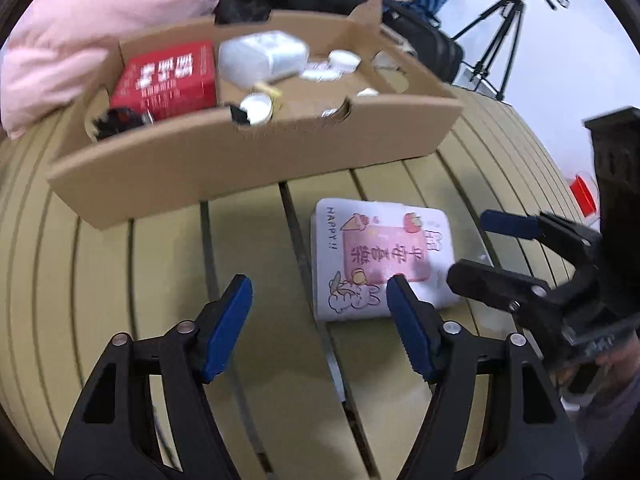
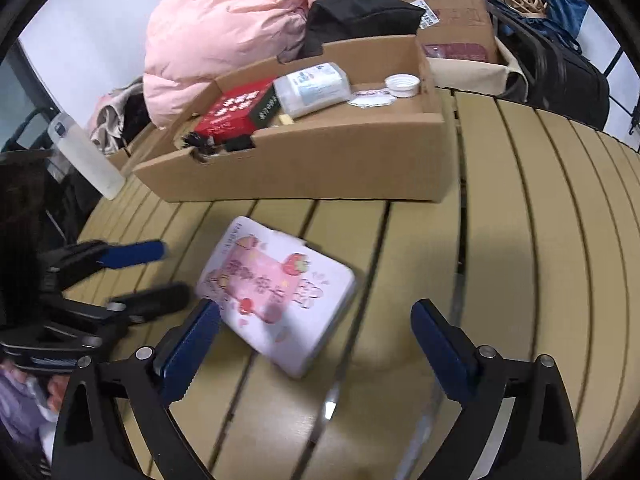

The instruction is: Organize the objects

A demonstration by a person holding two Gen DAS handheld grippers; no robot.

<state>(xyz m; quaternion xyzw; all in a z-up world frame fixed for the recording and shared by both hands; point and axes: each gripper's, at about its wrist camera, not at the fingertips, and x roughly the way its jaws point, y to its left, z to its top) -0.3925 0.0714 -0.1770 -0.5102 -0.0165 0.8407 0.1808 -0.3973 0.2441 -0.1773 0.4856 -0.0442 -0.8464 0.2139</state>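
A flat white packet point(image 1: 380, 252) with a pink label and strawberry drawings lies on the slatted table, in front of an open cardboard box point(image 1: 256, 152). My left gripper point(image 1: 318, 292) is open just left of the packet; only table shows between its blue pads, and its right finger overlaps the packet's near edge. My right gripper point(image 1: 468, 244) comes in from the right, open. In the right wrist view the packet point(image 2: 280, 280) lies tilted, partly between the wide-open right gripper point(image 2: 316, 312), no pad pressing it. The left gripper point(image 2: 176, 270) sits at the packet's left.
The box point(image 2: 304, 160) holds a red carton point(image 2: 236, 108), a clear plastic container point(image 2: 312, 86), a white lid point(image 2: 402, 84) and small white cups point(image 1: 256, 108). Behind it lie a pink padded jacket point(image 2: 224, 28) and a black bag. A water bottle point(image 2: 84, 156) stands left; a tripod point(image 1: 508, 28) stands behind.
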